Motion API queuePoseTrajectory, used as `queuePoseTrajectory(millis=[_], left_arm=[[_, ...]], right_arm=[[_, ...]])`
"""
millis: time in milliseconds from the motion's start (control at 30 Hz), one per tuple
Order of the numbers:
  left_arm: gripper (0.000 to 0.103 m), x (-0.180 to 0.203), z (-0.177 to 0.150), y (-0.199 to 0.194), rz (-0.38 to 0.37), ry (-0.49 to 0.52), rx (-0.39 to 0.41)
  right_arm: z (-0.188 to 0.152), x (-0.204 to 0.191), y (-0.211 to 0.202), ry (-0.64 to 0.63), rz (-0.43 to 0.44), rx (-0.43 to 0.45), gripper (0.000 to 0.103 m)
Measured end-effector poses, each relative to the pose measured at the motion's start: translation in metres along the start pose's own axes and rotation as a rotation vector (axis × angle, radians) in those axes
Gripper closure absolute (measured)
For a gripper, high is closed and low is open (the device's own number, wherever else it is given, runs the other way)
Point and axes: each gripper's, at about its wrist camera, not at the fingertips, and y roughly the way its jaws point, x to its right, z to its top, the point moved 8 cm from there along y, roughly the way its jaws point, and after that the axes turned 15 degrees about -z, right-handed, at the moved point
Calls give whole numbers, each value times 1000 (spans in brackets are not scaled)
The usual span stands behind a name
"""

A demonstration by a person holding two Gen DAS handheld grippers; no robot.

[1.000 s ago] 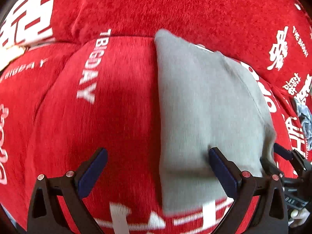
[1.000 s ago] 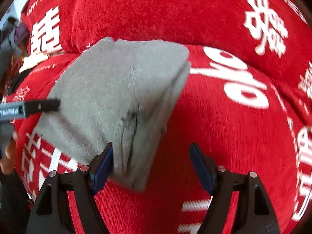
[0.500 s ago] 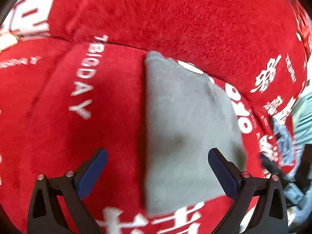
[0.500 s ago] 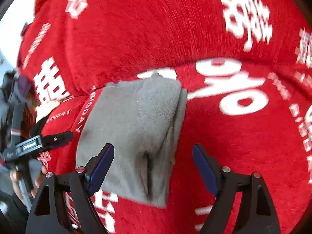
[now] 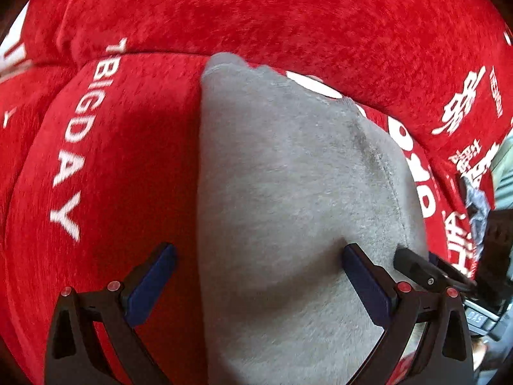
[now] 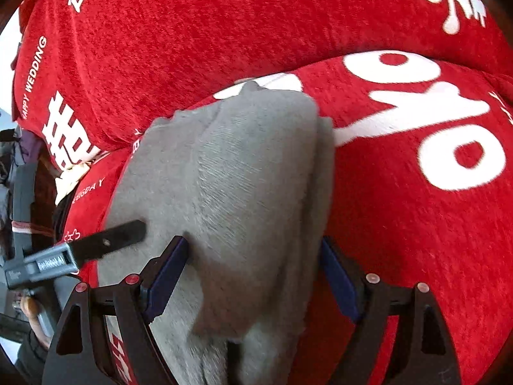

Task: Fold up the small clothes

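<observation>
While both claws gape, grey garment (image 5: 288, 192) lies folded

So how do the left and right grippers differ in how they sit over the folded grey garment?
The left gripper straddles the folded grey knit garment's straight edge, one finger over the red printed cover. The right gripper straddles its thick layered edge, with grey cloth filling most of its gap. Both stand wide open, pointing down at the garment, pressing nothing.
</observation>
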Motion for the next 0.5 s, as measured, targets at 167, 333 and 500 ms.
queuePoseTrajectory(millis=[167,333,500], left_arm=[[40,17,1,-6,-15,77,51],[60,24,-2,-24,36,165,75],[63,27,-10,-42,52,179,92]], right_arm=[[2,-17,-3,-63,-2,47,43],[2,-23,-19,-83,-15,97,62],[-6,-34,-37,-103,-19,132,64]])
